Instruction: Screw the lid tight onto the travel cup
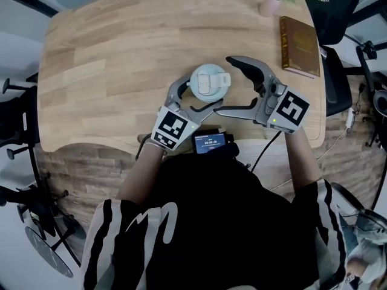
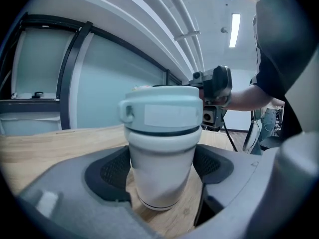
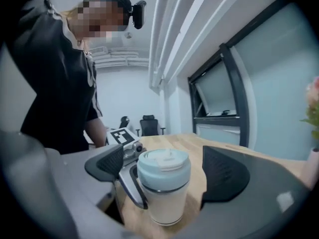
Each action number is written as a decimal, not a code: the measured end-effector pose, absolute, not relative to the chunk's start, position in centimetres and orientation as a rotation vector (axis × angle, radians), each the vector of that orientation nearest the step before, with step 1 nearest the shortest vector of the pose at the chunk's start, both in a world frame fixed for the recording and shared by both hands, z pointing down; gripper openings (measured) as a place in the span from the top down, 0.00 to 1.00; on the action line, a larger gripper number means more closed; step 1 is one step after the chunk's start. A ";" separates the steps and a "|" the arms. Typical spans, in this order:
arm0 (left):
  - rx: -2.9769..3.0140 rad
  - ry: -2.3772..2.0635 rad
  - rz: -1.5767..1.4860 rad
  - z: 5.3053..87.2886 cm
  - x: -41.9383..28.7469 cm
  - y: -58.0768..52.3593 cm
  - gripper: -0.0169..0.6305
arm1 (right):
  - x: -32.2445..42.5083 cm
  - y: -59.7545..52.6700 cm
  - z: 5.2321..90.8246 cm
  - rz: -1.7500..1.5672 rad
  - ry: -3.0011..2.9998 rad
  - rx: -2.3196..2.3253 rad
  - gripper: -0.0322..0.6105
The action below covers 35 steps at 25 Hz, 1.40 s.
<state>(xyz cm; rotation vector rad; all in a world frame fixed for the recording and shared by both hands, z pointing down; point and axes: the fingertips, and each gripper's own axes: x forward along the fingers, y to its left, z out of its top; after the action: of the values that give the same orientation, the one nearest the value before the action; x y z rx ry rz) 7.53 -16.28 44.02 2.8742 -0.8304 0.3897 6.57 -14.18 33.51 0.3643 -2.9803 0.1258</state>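
A pale wooden table (image 1: 109,53) with a rounded near-left corner fills most of the head view. The person, in a black top with white stripes (image 1: 230,222), stands at its near edge. A black office chair (image 1: 335,59) sits off the table's right side.

The 2 grippers meet just in from the near edge, about the middle of the table. The left gripper (image 1: 207,91) comes in from the near left. Its fingers (image 2: 115,171) are closed around the white body of the travel cup (image 2: 162,173), with 1 dark pad against each side below the lid. The right gripper (image 1: 223,84) comes in from the near right, and its fingers (image 3: 224,176) are spread wide. The cup stands between them, and both pads are clear of it, with bare table showing in the gap on the right side.

A brown book (image 1: 299,44) lies flat near the far right edge, well apart from the cup.

The cup stands upright on the table. Its pale blue lid (image 1: 210,81) sits on top, with a flip tab across the middle.

A small device with a blue screen (image 1: 210,142) shows at the near edge, between the 2 marker cubes. A small pink vase (image 1: 270,6) holding green sprigs stands at the far edge, left of the book.
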 end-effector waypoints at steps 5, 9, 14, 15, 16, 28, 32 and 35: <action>2.879 -0.830 0.383 44.0 7.6 -16.3 0.35 | 4.2 -13.7 35.1 0.028 -2.857 -0.008 0.21; 2.879 -0.832 0.373 44.0 7.6 -16.3 0.35 | 2.8 -14.0 35.4 -0.012 -2.889 -0.035 0.21; 2.881 -0.841 0.369 44.0 7.6 -16.2 0.35 | 2.8 -14.4 35.3 -0.037 -2.907 0.008 0.25; 2.881 -0.843 0.367 44.0 7.6 -16.2 0.35 | 2.8 -14.4 35.3 -0.043 -2.907 0.016 0.25; 2.881 -0.846 0.365 44.0 7.5 -16.2 0.35 | 2.8 -14.4 35.3 -0.053 -2.907 0.026 0.25; 2.879 -0.871 0.353 43.9 7.5 -16.2 0.35 | 2.9 -14.6 35.2 -0.116 -2.890 0.260 0.28; 2.873 -0.893 0.349 43.9 7.4 -16.3 0.35 | 2.9 -14.8 35.1 -0.121 -2.892 0.373 0.28; 2.868 -0.908 0.344 43.9 7.3 -16.3 0.35 | 2.9 -15.0 35.0 -0.118 -2.892 0.456 0.28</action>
<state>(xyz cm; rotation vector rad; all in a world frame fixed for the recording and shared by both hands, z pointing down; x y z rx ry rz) 7.34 -16.27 43.93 2.8677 -0.9084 0.3435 2.89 -14.98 35.03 0.4557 -2.8918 -0.1181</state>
